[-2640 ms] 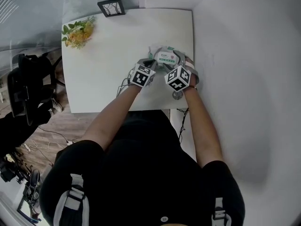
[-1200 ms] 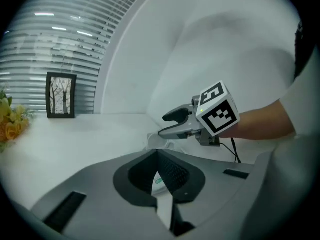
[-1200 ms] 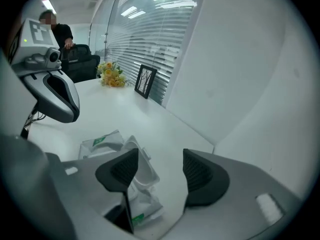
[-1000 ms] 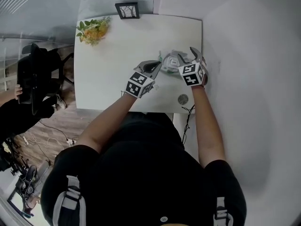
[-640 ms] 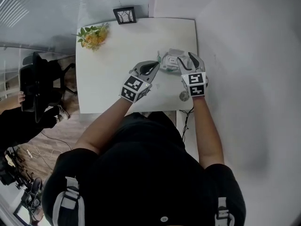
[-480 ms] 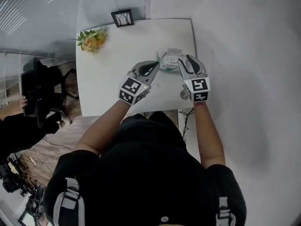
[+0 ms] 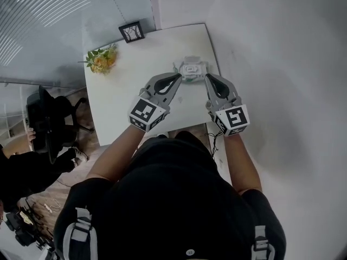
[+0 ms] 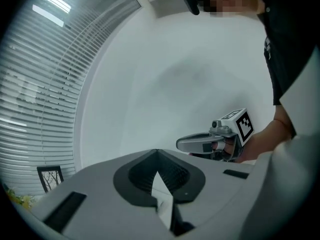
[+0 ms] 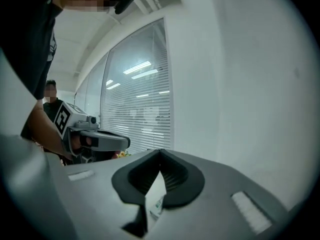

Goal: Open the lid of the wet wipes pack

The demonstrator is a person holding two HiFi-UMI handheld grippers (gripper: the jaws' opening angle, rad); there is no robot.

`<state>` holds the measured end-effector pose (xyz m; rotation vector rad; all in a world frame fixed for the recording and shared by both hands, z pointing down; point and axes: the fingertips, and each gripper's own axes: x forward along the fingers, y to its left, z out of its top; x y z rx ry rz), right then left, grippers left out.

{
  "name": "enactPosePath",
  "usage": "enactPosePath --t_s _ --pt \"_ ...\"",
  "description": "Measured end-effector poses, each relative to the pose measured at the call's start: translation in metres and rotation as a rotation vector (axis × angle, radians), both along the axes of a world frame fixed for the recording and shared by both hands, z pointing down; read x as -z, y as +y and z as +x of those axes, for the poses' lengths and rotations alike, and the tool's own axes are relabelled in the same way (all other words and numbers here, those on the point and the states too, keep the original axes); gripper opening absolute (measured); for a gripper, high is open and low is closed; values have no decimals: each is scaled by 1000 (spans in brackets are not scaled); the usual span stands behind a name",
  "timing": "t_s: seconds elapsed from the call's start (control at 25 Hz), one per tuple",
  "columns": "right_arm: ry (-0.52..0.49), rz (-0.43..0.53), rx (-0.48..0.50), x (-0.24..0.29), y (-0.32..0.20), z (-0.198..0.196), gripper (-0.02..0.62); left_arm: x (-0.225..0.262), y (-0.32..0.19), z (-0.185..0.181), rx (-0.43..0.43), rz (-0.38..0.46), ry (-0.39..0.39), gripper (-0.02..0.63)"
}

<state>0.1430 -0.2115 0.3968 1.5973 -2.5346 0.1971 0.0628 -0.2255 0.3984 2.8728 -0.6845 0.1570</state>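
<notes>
My left claw (image 7: 178,77) and right claw (image 7: 208,78) hang by the wet wipes pack (image 7: 191,69) at the right edge of the tabletop (image 7: 135,58).
Left claw is pressed together, empty; right claw has just closed on nothing.

Both arms reach forward, grippers side by side. Left gripper (image 7: 176,77) seems closed, tips meeting. Right gripper (image 7: 208,78) jaws have just closed, empty.

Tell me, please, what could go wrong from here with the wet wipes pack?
1. The left gripper and right gripper are both shut, empty and clear of the wet wipes pack; the right one's jaws have just closed on nothing. Unheld, it may not stay open.
2. The pack lies near the table's right edge, so a nudge on return might push it off.
</notes>
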Motion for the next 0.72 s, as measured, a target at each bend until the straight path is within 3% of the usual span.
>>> enactPosePath --t_s 0.72 --pt "-20 144 0 73 42 -19 11 65 25 -11 -44 88 90 0"
